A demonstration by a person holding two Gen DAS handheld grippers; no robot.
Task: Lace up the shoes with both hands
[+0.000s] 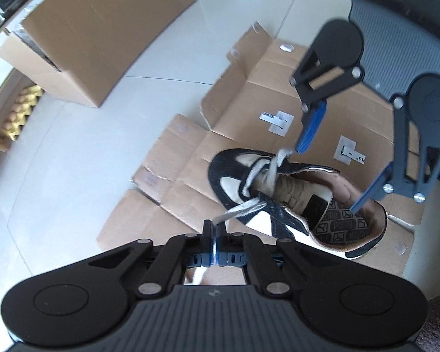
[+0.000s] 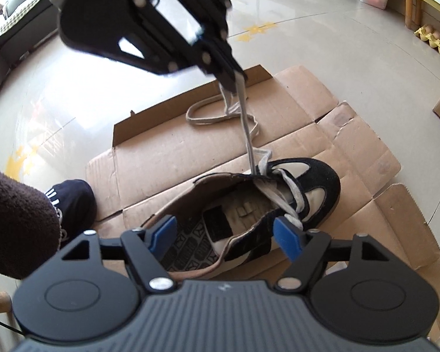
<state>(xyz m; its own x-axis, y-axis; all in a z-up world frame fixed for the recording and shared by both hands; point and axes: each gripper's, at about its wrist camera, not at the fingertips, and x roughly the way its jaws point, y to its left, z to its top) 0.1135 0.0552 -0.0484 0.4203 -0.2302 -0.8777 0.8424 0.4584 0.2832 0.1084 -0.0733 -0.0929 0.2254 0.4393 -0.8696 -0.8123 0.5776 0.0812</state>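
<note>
At the bottom centre of the left wrist view, the left gripper [image 1: 214, 228] is clamping its jaws tight on one end of the grey lace [image 1: 240, 209], which is running taut from the pinch up to the shoe [image 1: 293, 202] in the middle right of the frame. In the right wrist view that same gripper is showing at the upper left, and the lace is stretching as a straight line from its tip down to an eyelet near the toe.

The right gripper [image 2: 226, 234] is sitting at the lower centre of its own view with its blue pads [image 2: 287, 237] standing apart over the shoe's opening. They are straddling the collar and tongue without pressing on anything that I can see, though one pad is lying just beside the lace crossing at the eyelets. So this gripper is spread and holding nothing.

The shoe is lying on flattened cardboard [image 2: 190, 152] on the tiled floor [image 1: 73, 161], toe pointing away from the right gripper. Only the lowest eyelets near the toe are looking threaded, with one crossing visible. The upper eyelets beside the tongue are appearing empty. Farther off, in the upper middle of the right wrist view, a long slack loop of lace is trailing over the cardboard.

By my judgement the lacing is only beginning: most rows are remaining, then the tying.
</note>
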